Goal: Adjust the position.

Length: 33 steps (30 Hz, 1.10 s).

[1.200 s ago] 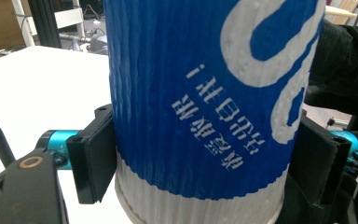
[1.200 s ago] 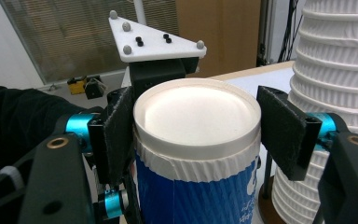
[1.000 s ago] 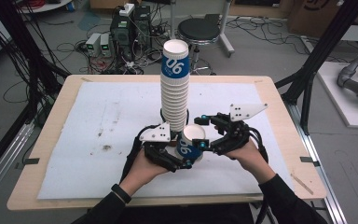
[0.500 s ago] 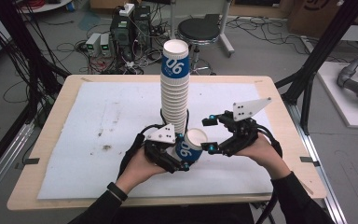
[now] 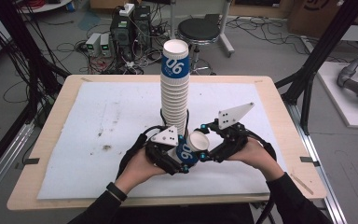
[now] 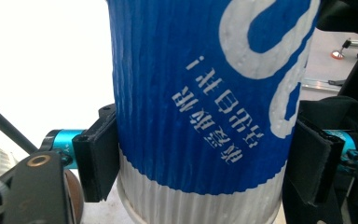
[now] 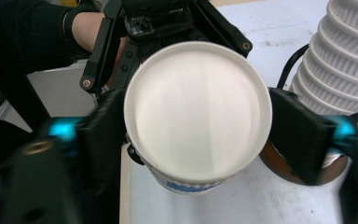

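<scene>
A blue and white ribbed paper cup (image 5: 186, 150) lies tilted above the mat, with its open mouth toward the right. My left gripper (image 5: 182, 159) is shut on its lower body, and both pads press the cup (image 6: 200, 93) from either side in the left gripper view (image 6: 205, 163). My right gripper (image 5: 204, 145) faces the mouth. Its jaws have just been closing, and the pads now touch both sides of the cup's rim (image 7: 196, 112) in the right gripper view (image 7: 196, 135). A tall stack of the same cups (image 5: 175, 93) stands just behind.
The wooden table (image 5: 279, 93) carries a white mat (image 5: 98, 116) with small brown stains (image 5: 106, 147). The cup stack (image 7: 345, 70) stands close to my right gripper's far pad. Behind the table are a stool (image 5: 204, 31), computer boxes (image 5: 121, 32) and cables.
My right gripper, held slightly off the cup with wider jaws half a second ago, has come in to the cup's mouth and its jaws have closed onto the rim. The left hand has stayed put.
</scene>
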{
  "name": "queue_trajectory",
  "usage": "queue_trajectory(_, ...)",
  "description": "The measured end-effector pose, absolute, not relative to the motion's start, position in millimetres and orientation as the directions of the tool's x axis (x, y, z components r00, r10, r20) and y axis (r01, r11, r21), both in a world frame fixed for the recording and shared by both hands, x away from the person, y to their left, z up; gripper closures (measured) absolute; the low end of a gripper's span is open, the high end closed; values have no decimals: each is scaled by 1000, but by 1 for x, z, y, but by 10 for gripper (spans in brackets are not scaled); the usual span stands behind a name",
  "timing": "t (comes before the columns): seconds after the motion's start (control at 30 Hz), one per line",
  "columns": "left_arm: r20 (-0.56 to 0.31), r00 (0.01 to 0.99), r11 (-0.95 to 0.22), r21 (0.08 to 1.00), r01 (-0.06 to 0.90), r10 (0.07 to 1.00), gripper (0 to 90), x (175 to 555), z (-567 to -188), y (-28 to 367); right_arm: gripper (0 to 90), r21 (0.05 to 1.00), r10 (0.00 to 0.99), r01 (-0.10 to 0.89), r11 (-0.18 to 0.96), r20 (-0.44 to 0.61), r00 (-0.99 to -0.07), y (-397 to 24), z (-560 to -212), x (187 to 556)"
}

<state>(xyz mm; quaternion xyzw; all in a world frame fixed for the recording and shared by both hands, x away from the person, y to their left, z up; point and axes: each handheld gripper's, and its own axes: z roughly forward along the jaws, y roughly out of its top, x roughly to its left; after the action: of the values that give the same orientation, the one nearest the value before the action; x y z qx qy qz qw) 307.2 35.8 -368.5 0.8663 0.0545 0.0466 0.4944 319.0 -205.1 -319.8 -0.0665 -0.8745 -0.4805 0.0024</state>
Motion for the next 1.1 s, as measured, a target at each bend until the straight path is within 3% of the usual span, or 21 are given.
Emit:
queue_trajectory(0.23,36,987,-446,894,37,154,170,306,-367,39,297,863,102,118,491,78,-992,-211,-320,322)
queue_trajectory(0.43,-17,986,-335,940,73,165,79,307,-366,45,298,890,109,139,433,102,-989,-219,-316,325)
queue_trajectory(0.8,-44,981,-151,986,74,189,69,308,-373,56,299,935,114,157,317,127,-985,-232,-310,327)
queue_trajectory(1.1,-59,983,-112,991,79,176,107,308,-374,55,299,945,100,168,281,145,-984,-228,-314,327)
